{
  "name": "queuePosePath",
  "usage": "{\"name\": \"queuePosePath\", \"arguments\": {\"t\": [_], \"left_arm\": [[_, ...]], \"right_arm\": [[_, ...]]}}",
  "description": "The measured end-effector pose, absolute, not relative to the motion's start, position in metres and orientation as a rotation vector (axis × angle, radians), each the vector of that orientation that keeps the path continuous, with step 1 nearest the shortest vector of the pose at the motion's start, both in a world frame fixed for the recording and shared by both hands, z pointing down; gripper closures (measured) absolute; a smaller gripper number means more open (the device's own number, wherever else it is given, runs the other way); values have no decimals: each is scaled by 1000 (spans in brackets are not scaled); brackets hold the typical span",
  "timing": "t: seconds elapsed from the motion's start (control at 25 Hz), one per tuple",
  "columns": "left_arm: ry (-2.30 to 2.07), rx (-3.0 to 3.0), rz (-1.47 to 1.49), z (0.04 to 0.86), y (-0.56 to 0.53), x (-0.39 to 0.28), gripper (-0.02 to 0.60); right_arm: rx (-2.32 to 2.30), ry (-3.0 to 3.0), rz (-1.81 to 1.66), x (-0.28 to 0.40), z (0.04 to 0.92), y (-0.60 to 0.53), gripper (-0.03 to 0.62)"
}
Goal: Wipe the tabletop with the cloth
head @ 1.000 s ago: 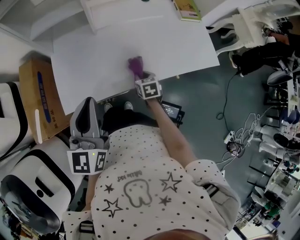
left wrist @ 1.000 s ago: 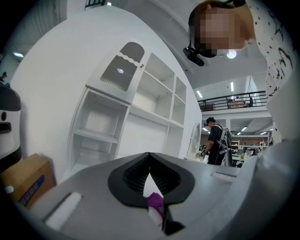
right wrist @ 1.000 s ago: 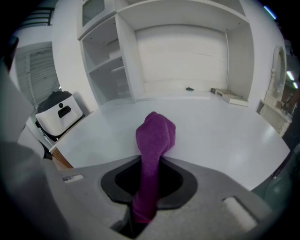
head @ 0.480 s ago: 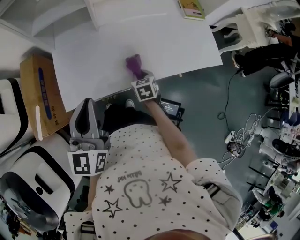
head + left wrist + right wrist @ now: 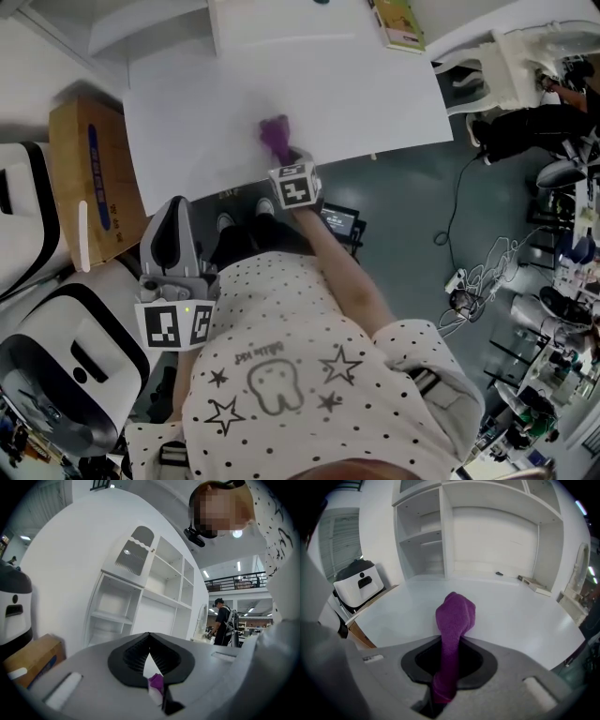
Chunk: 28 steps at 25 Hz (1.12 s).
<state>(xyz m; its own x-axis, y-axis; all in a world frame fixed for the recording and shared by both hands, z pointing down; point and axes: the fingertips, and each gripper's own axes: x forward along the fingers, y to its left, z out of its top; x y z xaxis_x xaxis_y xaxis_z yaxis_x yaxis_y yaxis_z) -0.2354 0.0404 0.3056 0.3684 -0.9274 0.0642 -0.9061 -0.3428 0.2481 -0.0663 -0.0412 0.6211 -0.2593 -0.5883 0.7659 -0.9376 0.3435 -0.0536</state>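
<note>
While the right gripper reaches out over the near part of the white tabletop, its jaws stand closed tight on the purple cloth. The pinched tail of the fabric runs down between them, and the rest sticks out ahead as a rounded, bunched wad whose front rests on the table surface. From the head view the wad sits just beyond the gripper's marker cube, near the table's front edge and roughly midway along it.

The left gripper is held back beside the person's torso, well apart from the table and the cloth. Its dark pads meet at the tips and grip nothing; a narrow slit lower down lets a bit of the purple cloth and the white table show through from beyond.

The cloth looks soft and fleecy, an even violet, with no pattern or tag visible. The tabletop around it is plain white.

A cardboard box stands left of the table with a blue printed strip on top, its lettering too small to read. A green-covered booklet lies at the table's far edge, its print also unreadable. White open shelving rises behind the table.
</note>
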Motion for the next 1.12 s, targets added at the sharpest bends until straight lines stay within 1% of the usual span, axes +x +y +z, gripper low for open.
{"name": "queuePosePath", "arguments": {"t": [0.28, 1.12], "left_arm": [[-1679, 2369, -125, 304, 38, -269, 586], [-1666, 2363, -135, 304, 41, -295, 586]], "right_arm": [[1358, -1953, 696, -85, 620, -42, 533], [1329, -1967, 678, -123, 619, -35, 533]]}}
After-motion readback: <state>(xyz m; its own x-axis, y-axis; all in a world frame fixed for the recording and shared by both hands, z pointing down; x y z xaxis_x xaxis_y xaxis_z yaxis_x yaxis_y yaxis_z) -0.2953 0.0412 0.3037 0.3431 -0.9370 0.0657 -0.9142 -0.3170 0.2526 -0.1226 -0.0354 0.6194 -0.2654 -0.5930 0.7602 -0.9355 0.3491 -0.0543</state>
